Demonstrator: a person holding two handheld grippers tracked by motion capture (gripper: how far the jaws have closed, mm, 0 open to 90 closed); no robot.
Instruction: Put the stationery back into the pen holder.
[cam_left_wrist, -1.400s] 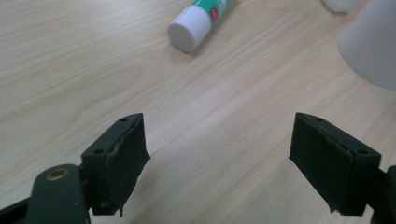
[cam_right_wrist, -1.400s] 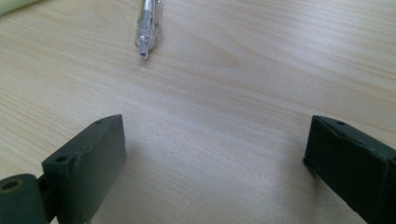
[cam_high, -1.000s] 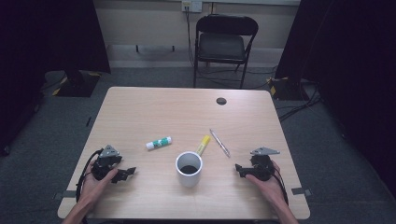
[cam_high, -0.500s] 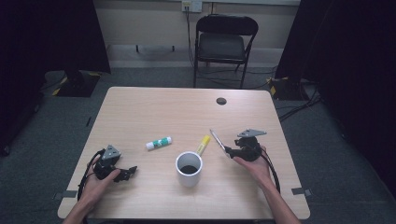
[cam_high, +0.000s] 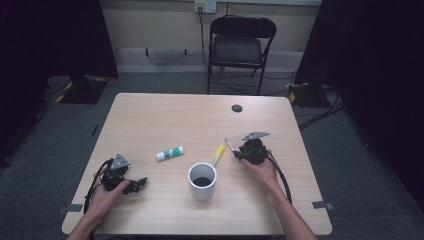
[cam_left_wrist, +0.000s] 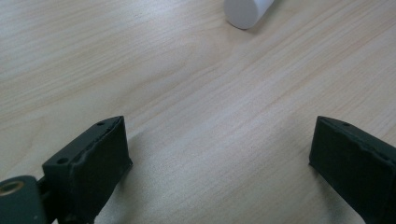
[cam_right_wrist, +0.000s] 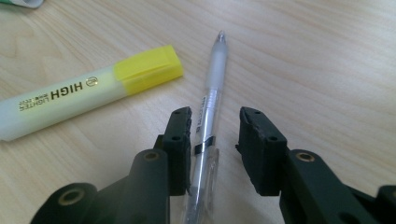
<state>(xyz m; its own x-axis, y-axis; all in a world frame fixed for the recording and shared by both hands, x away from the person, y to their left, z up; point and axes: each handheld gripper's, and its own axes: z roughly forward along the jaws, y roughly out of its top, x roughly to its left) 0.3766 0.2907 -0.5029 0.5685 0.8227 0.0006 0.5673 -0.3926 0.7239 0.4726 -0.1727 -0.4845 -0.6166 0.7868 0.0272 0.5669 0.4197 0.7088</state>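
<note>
- Pen (cam_right_wrist: 211, 100) is what we're after with our right gripper (cam_right_wrist: 215, 135): it lies flat on the table (cam_high: 165, 115), its clear barrel running up between the two black jaws, tip pointing away from us.
- Those jaws have just been closing in on it. The left one looks to be right against the barrel, the other has a gap to it, so we'd call that not clamped yet.
- Just beside the pen on its left there's a yellow highlighter (cam_right_wrist: 88, 95), cap end towards the pen's tip, not touching it.
- From the high view, our right gripper (cam_high: 239, 152) sits right of the mug, with the pen (cam_high: 229, 145) poking out of it towards the back left.
- The mug (cam_high: 202, 181) stands upright near the front middle of the table. It's white, and the inside looks dark; we can't tell whether that's liquid or just shadow. None of the loose things are in it.
- A glue stick (cam_high: 169, 153) lies on its side to the left of the highlighter (cam_high: 217, 155), well apart from it.
- Our left gripper (cam_high: 134, 185) rests low at the front left, jaws spread wide and just been opening, with bare wood between them.
</note>
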